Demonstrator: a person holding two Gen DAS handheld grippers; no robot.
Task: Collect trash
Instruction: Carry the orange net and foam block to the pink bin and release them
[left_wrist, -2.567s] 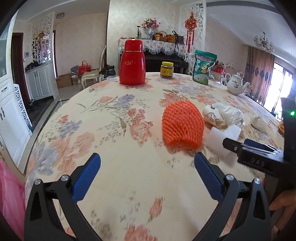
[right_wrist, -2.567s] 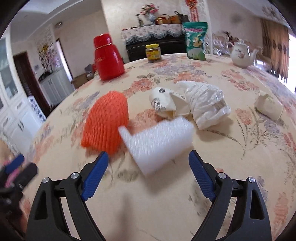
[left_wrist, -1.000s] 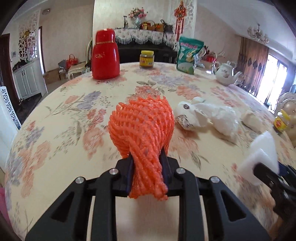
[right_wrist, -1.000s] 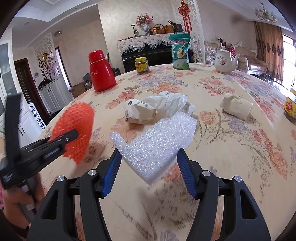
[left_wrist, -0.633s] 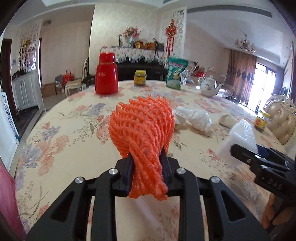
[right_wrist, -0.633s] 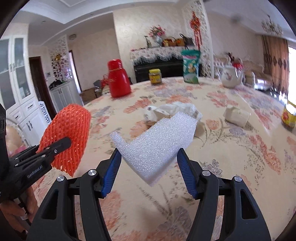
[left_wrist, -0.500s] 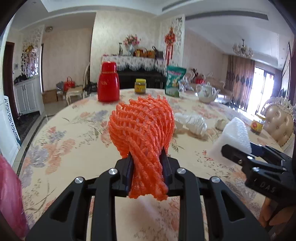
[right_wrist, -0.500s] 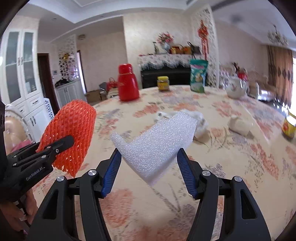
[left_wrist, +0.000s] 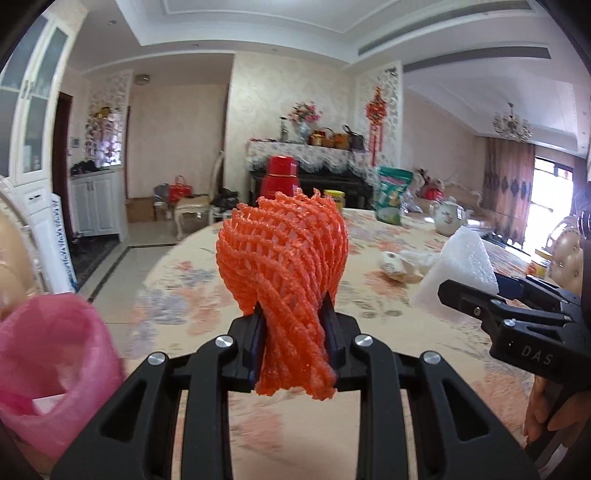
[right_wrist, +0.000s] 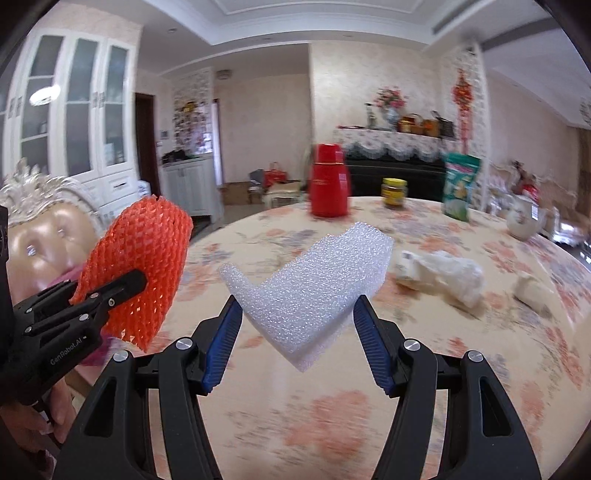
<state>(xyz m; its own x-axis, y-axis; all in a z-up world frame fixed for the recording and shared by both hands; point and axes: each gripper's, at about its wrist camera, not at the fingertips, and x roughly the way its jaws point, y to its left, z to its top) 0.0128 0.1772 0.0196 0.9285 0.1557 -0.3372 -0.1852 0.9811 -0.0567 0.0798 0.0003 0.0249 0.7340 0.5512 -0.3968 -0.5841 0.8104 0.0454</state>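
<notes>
Pinching orange net (left_wrist: 282, 254) in left tool (left_wrist: 294, 332), foam (right_wrist: 314, 280) in right tool (right_wrist: 298, 341)

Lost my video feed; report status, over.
Left gripper shut on orange foam net. Right gripper shut on white foam piece. Pink bag lower left, path clear.

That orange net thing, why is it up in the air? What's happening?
A person is clearing trash off the table with a gripper in each hand. The left gripper is shut on the orange net, and the right gripper is shut on a piece of white foam. Both are lifted above the table. A pink bag sits low on the left, probably for the trash. A crumpled white wrapper and a smaller scrap lie on the table, not yet collected.
</notes>
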